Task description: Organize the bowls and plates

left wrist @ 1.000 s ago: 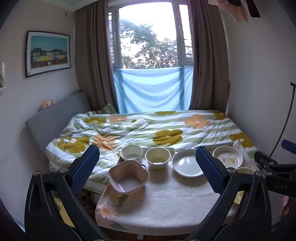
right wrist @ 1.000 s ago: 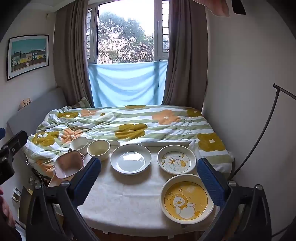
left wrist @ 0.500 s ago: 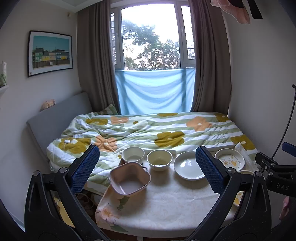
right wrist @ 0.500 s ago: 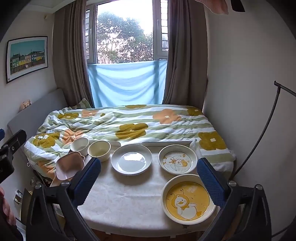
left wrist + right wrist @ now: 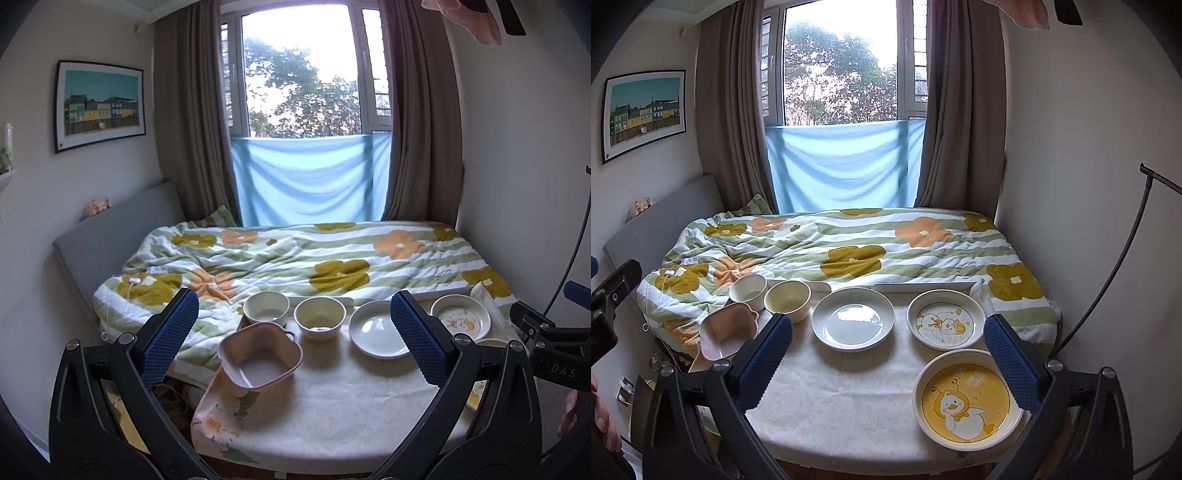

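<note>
Both claws hang spread and empty above the near edge of the table (image 5: pixel 849 406), each holding nothing; the left gripper (image 5: pixel 295 332) sits over the table's left half, the right gripper (image 5: pixel 888 354) over its right half, and neither touches any dish.

Going left to right across the crockery: the pink square bowl (image 5: pixel 260 356) lies at the left edge, tilted, and it falls just ahead of the left claw, between its open fingers in that view; behind it, touching or nearly so, stands the white bowl (image 5: pixel 266 307); just beside that is the cream bowl (image 5: pixel 320 317); next comes the plain white plate (image 5: pixel 853 319), near the middle of the far row; then the small duck plate (image 5: pixel 945 319) at the far right; last, the large yellow duck plate (image 5: pixel 967 400) sits at the near right, just ahead of the right claw and partly behind its right finger.

So the split looks plain, as I judge it; the three bowls lie nearer the left hand, the three plates nearer the right; every dish is roughly round or square, so no long axis dictates the approach, only a rim to pinch. The pink bowl, being tilted at the table's edge, seems the one most likely to slip if nudged; a grip on its near rim would be prudent.
</note>
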Tool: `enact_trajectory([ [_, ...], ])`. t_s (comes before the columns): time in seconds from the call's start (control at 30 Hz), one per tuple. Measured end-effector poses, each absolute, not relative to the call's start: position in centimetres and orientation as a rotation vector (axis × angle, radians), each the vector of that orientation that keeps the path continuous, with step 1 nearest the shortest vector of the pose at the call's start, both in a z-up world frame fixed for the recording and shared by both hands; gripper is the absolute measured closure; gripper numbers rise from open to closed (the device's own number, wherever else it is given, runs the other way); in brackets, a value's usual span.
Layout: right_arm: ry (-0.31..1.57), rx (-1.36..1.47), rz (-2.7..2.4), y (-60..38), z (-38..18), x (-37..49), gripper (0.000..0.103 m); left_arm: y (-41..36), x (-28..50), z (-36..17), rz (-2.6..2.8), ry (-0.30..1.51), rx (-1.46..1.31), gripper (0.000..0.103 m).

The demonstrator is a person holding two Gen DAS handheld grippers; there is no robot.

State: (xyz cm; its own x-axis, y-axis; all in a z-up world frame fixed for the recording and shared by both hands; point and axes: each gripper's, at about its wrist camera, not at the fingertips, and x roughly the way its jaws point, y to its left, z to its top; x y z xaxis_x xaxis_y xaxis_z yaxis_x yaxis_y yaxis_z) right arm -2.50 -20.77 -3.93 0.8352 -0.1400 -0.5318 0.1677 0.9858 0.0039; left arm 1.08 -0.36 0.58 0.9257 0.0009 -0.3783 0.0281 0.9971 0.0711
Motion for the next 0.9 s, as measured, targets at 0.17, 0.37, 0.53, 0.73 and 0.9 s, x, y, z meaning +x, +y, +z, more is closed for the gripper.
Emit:
enact_trajectory([
  [0.17,0.561,0.052,-0.164,-20.81,-4.08,-2.38,0.0,-0.4,1.16,0.5,-0.022,0.391,0.074,0.0],
  [0.37,0.561,0.051,-0.163,-20.8,-4.12,-2.34,0.0,-0.45,1.14,0.55,-0.021,0.393,0.075,0.0],
  [0.53,0.561,0.052,-0.162,-20.83,-4.14,-2.3,0.0,-0.42,1.13,0.52,-0.02,0.393,0.077,0.0],
  [0.73,0.562,0.051,-0.165,-20.74,-4.12,-2.31,0.0,-0.54,1.2,0.59,-0.019,0.392,0.079,0.0],
  [0.9,0.564,0.056,-0.166,-20.8,-4.35,-2.03,0.0,-0.41,1.14,0.47,-0.012,0.392,0.083,0.0],
])
